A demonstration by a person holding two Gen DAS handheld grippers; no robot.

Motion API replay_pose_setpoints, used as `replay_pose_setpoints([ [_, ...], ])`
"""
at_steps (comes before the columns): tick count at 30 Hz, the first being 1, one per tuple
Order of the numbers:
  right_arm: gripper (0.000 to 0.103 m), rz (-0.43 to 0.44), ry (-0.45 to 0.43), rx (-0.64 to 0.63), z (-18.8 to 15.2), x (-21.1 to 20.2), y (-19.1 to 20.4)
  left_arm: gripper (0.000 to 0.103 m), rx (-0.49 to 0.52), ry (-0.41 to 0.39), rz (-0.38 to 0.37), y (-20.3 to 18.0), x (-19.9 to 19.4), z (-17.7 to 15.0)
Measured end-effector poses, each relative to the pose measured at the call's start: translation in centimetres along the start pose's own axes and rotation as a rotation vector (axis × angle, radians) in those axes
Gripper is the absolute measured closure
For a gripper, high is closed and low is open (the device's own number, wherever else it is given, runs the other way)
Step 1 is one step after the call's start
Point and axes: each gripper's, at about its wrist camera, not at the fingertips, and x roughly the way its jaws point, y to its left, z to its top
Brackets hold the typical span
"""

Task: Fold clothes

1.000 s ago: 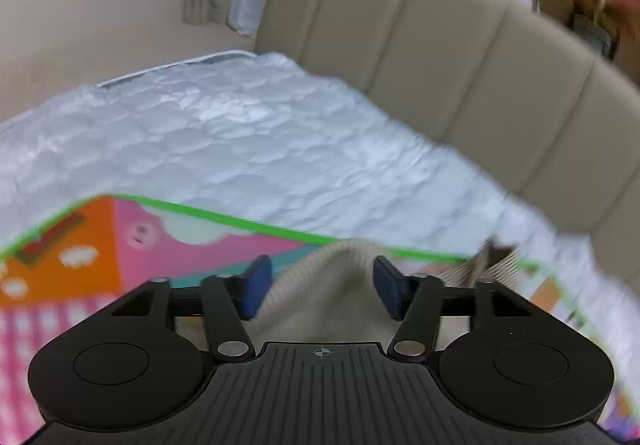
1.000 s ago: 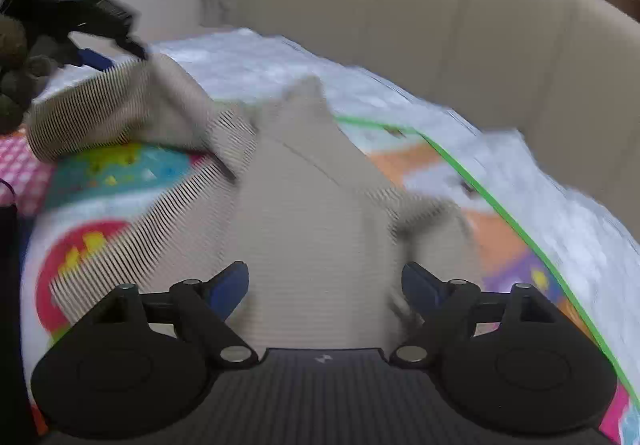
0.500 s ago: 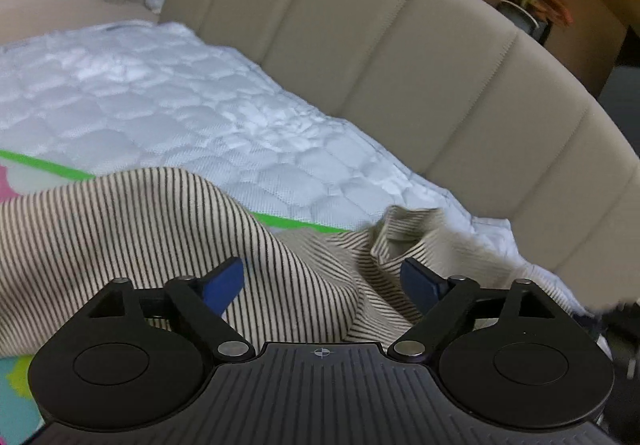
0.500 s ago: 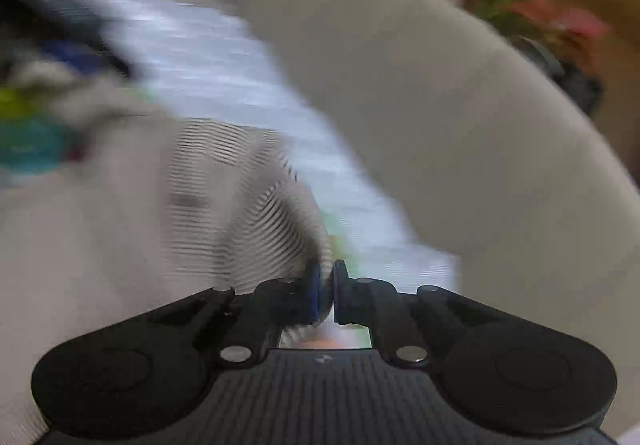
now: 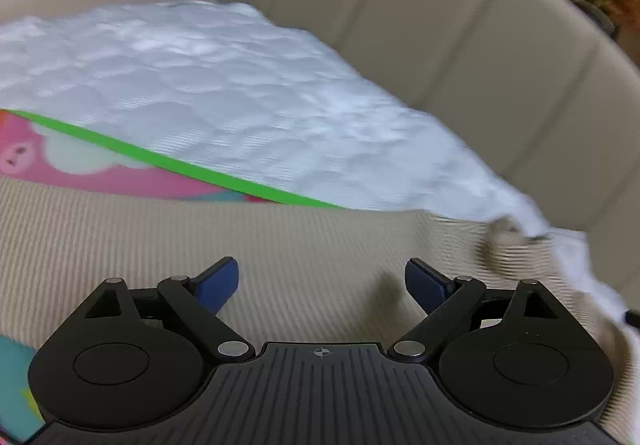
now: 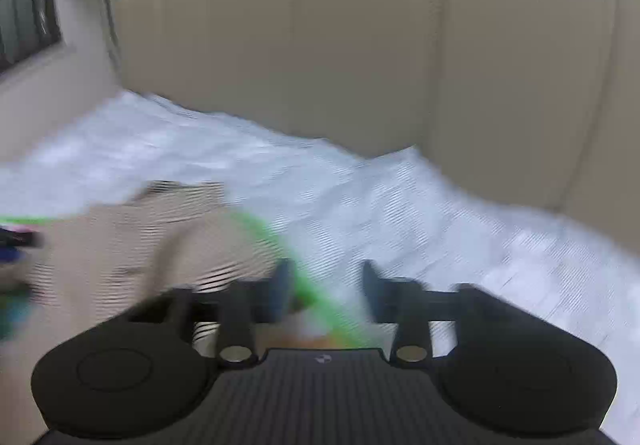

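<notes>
We see the left claw [image 5: 321, 282] with its two blue fingers [image 5: 218, 282] spread wide apart and nothing between them; it hangs over the striped beige garment [image 5: 280, 245], which fills the near part of the left wrist view and runs under both fingers. The garment's long axis goes left to right across that view, its far edge almost straight, and its right end rises to a small bunched corner [image 5: 506, 233] at the far right. Whether the fingers touch the cloth we cannot tell.

The right claw [image 6: 325, 287] is blurred, but we can make out its two fingers standing apart with a gap between them, gripping nothing. From there the same garment [image 6: 132, 241] lies to the near left, well off the claw's line, too smeared for us to read its direction.

We count one garment. It lies on one colourful play mat [image 5: 120, 169] with a green border [image 5: 180, 163], which passes under the right claw. The mat is spread on the white quilted mattress [image 5: 224, 93] of a bed, and a beige padded headboard [image 5: 440, 29] curves round the far side.
</notes>
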Motion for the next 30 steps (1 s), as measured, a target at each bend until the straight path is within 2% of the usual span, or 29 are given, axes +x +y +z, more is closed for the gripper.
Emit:
replay_pose_setpoints([
  [2, 0.048, 0.033, 0.034, 0.052, -1.3, -1.6, 1.0, 0.008, 0.02, 0.012, -0.152, -1.5, -1.2, 0.0],
  [4, 0.038, 0.056, 0.078, 0.1, -2.8, -3.1, 2.0, 0.007, 0.038, 0.054, -0.291, -2.9, -1.7, -0.4],
  [6, 0.029, 0.079, 0.111, 0.099, -4.3, -4.3, 3.3, 0.005, 0.029, 0.119, -0.366, -4.0, -1.6, -1.4],
  [8, 0.024, 0.072, 0.143, 0.049, -5.9, -4.8, 5.2, 0.005, 0.029, 0.176, -0.372, -4.6, -1.2, -2.5],
  [10, 0.025, 0.047, 0.181, -0.017, -7.5, -4.3, 6.9, 0.005, 0.047, 0.219, -0.362, -5.1, -0.8, -3.4],
  [11, 0.031, 0.033, 0.198, -0.056, -8.1, -3.7, 7.6, 0.005, 0.064, 0.243, -0.358, -5.2, -0.6, -3.7],
  [12, 0.061, 0.024, 0.194, -0.112, -8.4, -3.3, 8.2, 0.004, 0.079, 0.263, -0.352, -5.4, -0.4, -4.0],
  [13, 0.083, 0.02, 0.18, -0.177, -8.1, -3.0, 8.5, 0.004, 0.089, 0.276, -0.344, -5.3, -0.3, -4.1],
  [15, 0.088, -0.013, 0.122, -0.267, -6.7, -3.0, 8.7, 0.004, 0.102, 0.29, -0.33, -5.1, 0.0, -4.2],
  [17, 0.088, -0.112, 0.014, -0.33, -3.9, -3.3, 7.7, 0.004, 0.091, 0.295, -0.319, -4.8, 0.4, -4.1],
  [25, 0.089, -0.439, -0.137, -0.393, 2.9, 1.6, -0.6, 0.004, 0.065, 0.275, -0.322, -3.7, 1.5, -3.5],
  [30, 0.085, -0.458, -0.013, -0.359, -0.1, 6.5, -3.3, 0.004, 0.078, 0.26, -0.324, -3.5, 2.0, -3.2],
])
